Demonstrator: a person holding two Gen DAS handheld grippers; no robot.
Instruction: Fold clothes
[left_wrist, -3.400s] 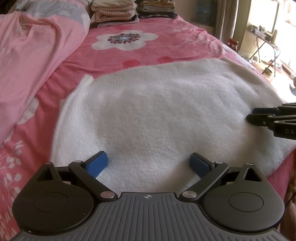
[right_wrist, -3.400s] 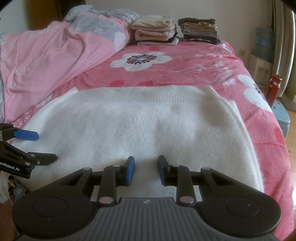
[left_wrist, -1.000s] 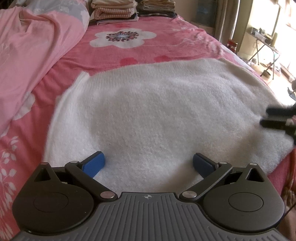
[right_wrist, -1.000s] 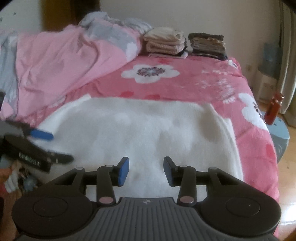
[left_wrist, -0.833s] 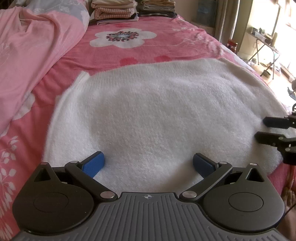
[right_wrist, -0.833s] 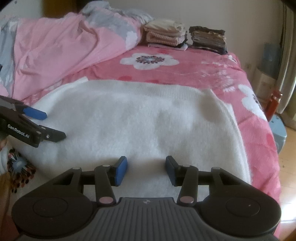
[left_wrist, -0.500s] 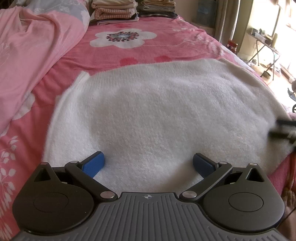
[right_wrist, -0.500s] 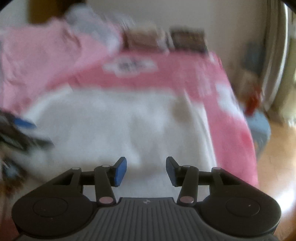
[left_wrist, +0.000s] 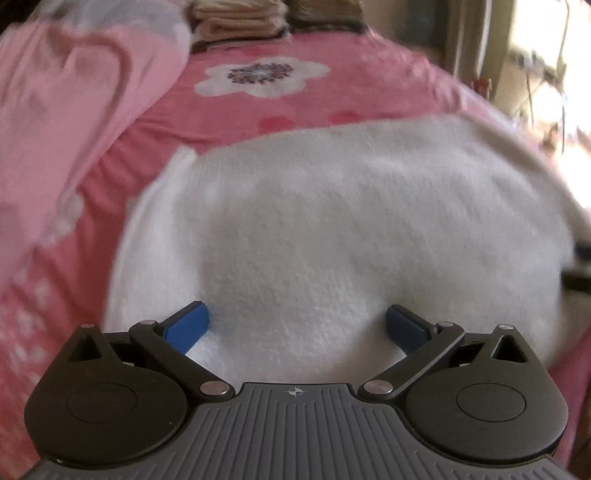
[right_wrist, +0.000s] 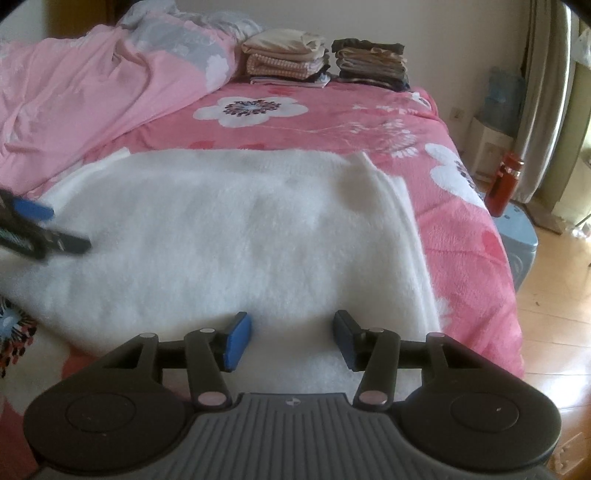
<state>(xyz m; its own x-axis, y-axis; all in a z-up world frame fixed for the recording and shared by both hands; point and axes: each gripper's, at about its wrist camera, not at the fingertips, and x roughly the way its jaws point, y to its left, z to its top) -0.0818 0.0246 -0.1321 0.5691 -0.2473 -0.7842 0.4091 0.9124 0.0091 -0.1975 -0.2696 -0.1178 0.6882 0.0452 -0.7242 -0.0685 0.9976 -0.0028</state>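
Garment: white fuzzy garment (right_wrist: 236, 236) lies spread flat across the near part of the bed (right_wrist: 332, 110), on the pink floral sheet; its right edge shows a doubled layer.
Left tool (left_wrist: 297, 325): fingers wide apart, blue pads (left_wrist: 186, 325) low over the garment's near edge, toward its left side; nothing between them. Contact w/ the fabric: can't tell, view is motion-blurred.
Right tool (right_wrist: 291, 339): fingers apart, narrower gap than the left tool's, at the garment's near edge toward its right corner; nothing gripped.
Cross views: the left tool shows blurred at the garment's left edge in the right wrist view; a dark blurred bit of the right tool sits at the garment's right edge in the left wrist view.
Quilt: rumpled pink quilt (right_wrist: 92, 88) heaped left of the garment, beyond it.
Stacks: two folded clothes stacks (right_wrist: 325, 59) at the bed's far end, well apart from the garment.
Bottle: red bottle (right_wrist: 506, 181) off the bed, right of the garment.
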